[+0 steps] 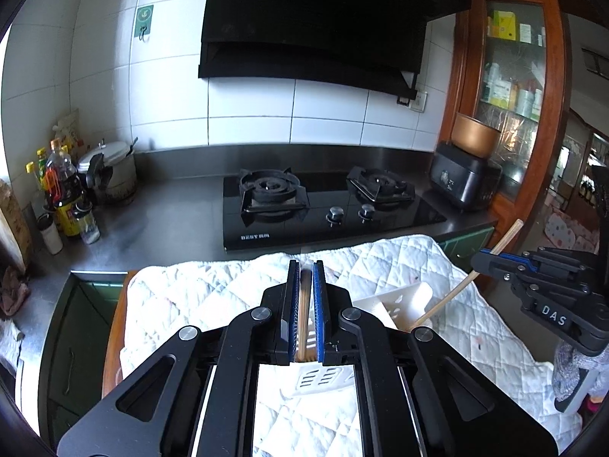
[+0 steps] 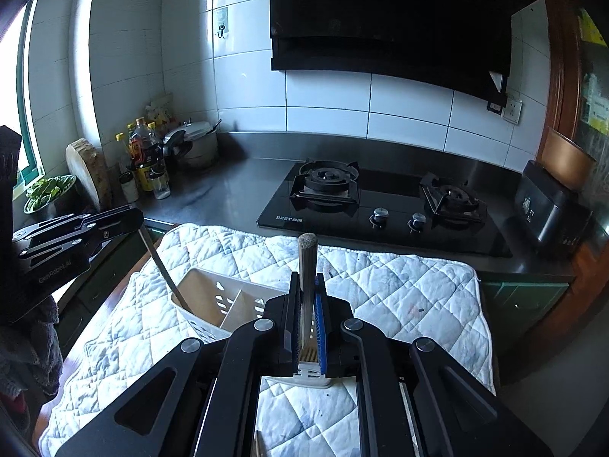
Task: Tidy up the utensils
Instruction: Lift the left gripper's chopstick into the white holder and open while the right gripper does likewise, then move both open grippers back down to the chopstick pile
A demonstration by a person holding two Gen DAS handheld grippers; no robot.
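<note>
A white slotted utensil holder (image 2: 207, 297) stands on a quilted white cloth (image 2: 399, 289). My right gripper (image 2: 307, 278) is shut on a pale wooden chopstick (image 2: 307, 255), which points up and away above the holder's near side. In the left wrist view the same gripper (image 1: 483, 259) holds that chopstick (image 1: 449, 297) slanting down into the holder (image 1: 403, 301). My left gripper (image 1: 305, 266) is shut on a brown chopstick (image 1: 303, 316). From the right wrist view, the left gripper (image 2: 133, 221) holds its chopstick (image 2: 161, 266) with the lower end in the holder's left compartment.
Behind the cloth lies a black two-burner gas stove (image 1: 327, 205) on a steel counter. Sauce bottles (image 1: 64, 186) and a lidded pot (image 1: 114, 167) crowd the back left corner. A black appliance (image 1: 464, 182) with a copper pot stands at the right. A round wooden board (image 2: 89, 175) leans at the left.
</note>
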